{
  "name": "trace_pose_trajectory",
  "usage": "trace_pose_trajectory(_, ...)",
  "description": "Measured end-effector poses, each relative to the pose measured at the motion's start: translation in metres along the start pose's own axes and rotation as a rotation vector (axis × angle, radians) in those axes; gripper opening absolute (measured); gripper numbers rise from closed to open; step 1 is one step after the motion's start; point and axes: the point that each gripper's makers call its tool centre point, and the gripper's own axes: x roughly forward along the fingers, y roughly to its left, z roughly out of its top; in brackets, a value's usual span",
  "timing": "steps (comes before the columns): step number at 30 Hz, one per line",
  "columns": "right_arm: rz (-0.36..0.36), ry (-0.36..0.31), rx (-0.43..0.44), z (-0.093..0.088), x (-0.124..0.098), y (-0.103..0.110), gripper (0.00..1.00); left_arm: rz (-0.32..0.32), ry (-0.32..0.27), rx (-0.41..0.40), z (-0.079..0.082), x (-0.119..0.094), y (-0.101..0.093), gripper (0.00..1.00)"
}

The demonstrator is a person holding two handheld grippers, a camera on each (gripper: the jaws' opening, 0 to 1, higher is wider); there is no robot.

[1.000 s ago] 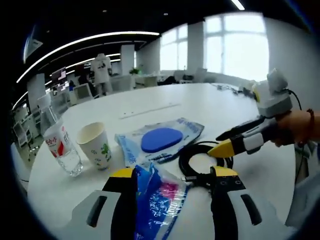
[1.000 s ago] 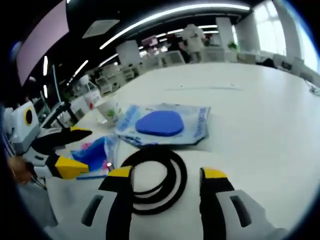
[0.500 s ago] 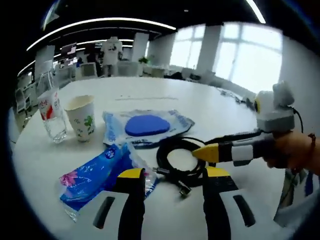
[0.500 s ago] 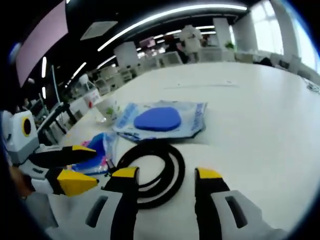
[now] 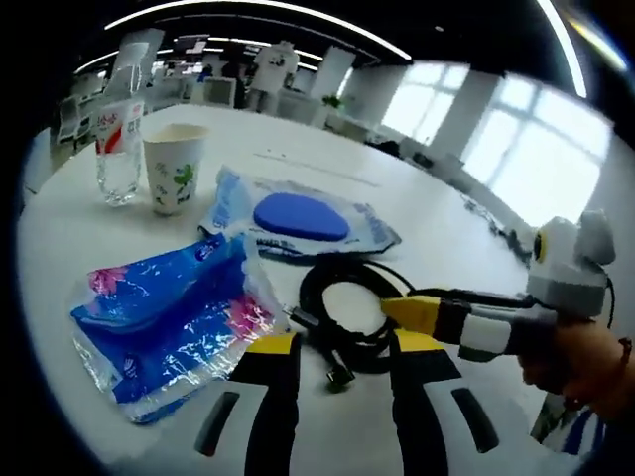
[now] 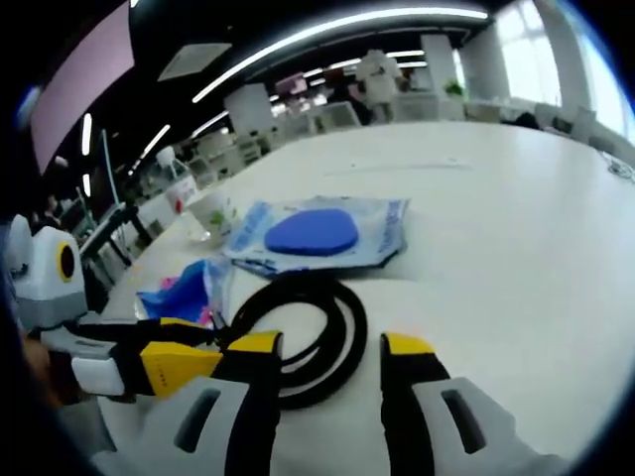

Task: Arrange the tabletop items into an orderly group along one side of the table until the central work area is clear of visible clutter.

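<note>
Item: coiled black rubber-sheathed cable [image 5: 342,312], lying on the round white table [image 5: 437,223] just ahead of both tools.

Left gripper [image 5: 342,349]: jaws parted, nothing held, cable plug between the tips.

Right gripper [image 6: 322,347]: jaws parted, empty, straddling the near loop.

Handling, as judged: the whole bundle should be pinched so no loop trails.

Nearby:
- crinkled blue-and-pink plastic packet [image 5: 169,322]
- clear bag with blue oval pad [image 5: 298,215]
- printed paper cup [image 5: 176,167]
- clear water bottle [image 5: 121,129]

Writing: red bottle label, bag print; neither can be read.
</note>
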Motion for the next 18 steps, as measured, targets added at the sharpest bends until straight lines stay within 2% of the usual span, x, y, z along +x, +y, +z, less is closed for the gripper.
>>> trace_pose_trajectory(4, 0.003, 0.005, 0.012, -0.002, 0.0, 0.001, 0.32, 0.013, 0.003, -0.089, 0.001, 0.006, 0.001, 0.33)
trace_pose_trajectory(6, 0.01, 0.007, 0.032, -0.002, 0.0, 0.002, 0.29, 0.04, 0.005, -0.147, 0.001, 0.007, 0.005, 0.28)
trace_pose_trajectory(11, 0.006, 0.009, 0.037, -0.002, 0.0, 0.001, 0.26, 0.055, 0.013, -0.171, 0.0, 0.011, 0.004, 0.24)
trace_pose_trajectory(13, 0.005, 0.01, 0.038, -0.002, 0.0, 0.0, 0.25, 0.074, 0.027, -0.189, -0.002, 0.011, 0.006, 0.19)
trace_pose_trajectory(18, -0.005, 0.013, 0.069, -0.003, -0.002, -0.006, 0.16, 0.099, 0.044, -0.196, -0.004, 0.011, 0.01, 0.15)
